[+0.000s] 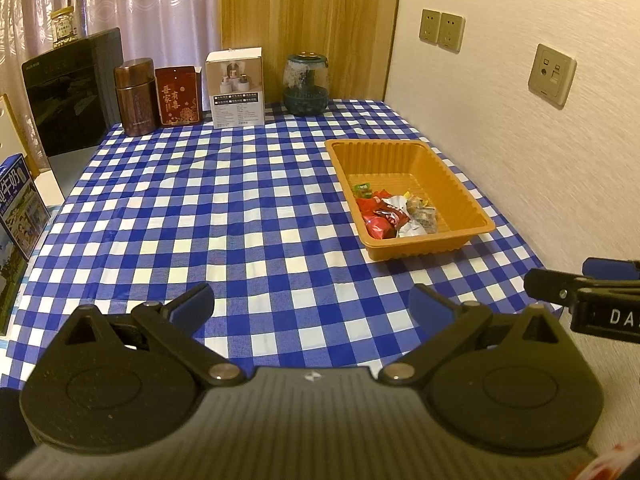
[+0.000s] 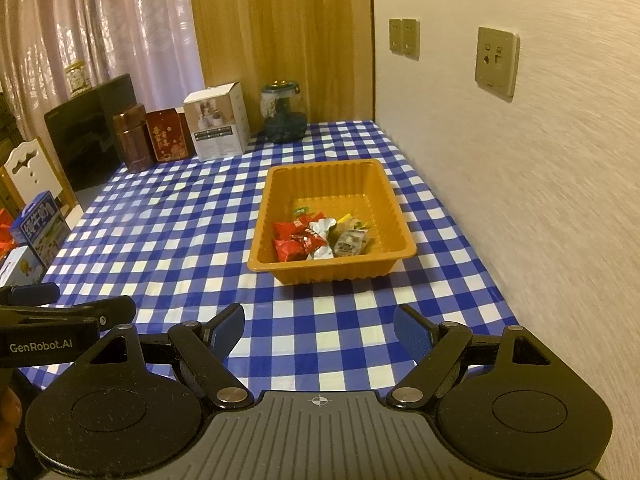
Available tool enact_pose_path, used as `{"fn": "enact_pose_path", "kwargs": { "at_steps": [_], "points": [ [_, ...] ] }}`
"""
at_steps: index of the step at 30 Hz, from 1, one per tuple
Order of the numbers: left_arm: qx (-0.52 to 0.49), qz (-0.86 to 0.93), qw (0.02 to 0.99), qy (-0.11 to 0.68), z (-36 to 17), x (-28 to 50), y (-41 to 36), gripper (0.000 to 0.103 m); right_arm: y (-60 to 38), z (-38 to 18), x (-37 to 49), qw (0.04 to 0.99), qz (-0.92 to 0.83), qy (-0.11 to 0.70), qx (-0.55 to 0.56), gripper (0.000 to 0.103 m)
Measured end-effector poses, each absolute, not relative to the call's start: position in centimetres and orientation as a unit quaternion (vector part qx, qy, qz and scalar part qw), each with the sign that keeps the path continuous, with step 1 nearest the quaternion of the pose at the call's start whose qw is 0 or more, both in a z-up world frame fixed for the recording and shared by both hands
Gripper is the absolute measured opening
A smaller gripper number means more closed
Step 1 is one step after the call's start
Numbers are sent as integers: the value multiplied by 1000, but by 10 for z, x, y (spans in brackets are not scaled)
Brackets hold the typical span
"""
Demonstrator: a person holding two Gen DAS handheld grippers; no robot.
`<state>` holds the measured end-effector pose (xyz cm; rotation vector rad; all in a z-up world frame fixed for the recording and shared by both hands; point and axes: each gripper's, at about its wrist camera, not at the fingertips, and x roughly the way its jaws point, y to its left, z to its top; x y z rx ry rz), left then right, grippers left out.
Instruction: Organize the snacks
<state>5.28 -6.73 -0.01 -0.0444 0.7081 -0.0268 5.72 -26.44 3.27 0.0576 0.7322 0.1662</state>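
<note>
An orange plastic tray [image 1: 460,184] [image 2: 280,184] stands on the blue-and-white checked tablecloth near the right wall. Several wrapped snacks [image 1: 394,212] [image 2: 316,234] lie in its near half: red packets, a silver one, and small green and yellow ones. My left gripper [image 1: 312,304] is open and empty, low over the cloth, left of and nearer than the tray. My right gripper [image 2: 318,330] is open and empty, just in front of the tray. Each gripper shows at the edge of the other's view: the right one [image 1: 592,280], the left one [image 2: 68,308].
Along the back stand a brown tin [image 1: 135,98], a red tin [image 1: 178,96], a white box [image 1: 236,88] and a dark glass jar [image 1: 306,86]. A black appliance [image 1: 68,96] and a blue milk carton [image 1: 18,208] stand at the left. The wall with sockets [image 1: 552,74] bounds the right.
</note>
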Motion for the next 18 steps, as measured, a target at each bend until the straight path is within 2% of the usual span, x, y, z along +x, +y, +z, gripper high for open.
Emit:
{"fn": "enact_pose_path", "kwargs": {
  "at_steps": [18],
  "points": [
    [-21,-12,938,347,-1,53,-69,103,-264,32,57,930,81,357,28,81]
  ]
}}
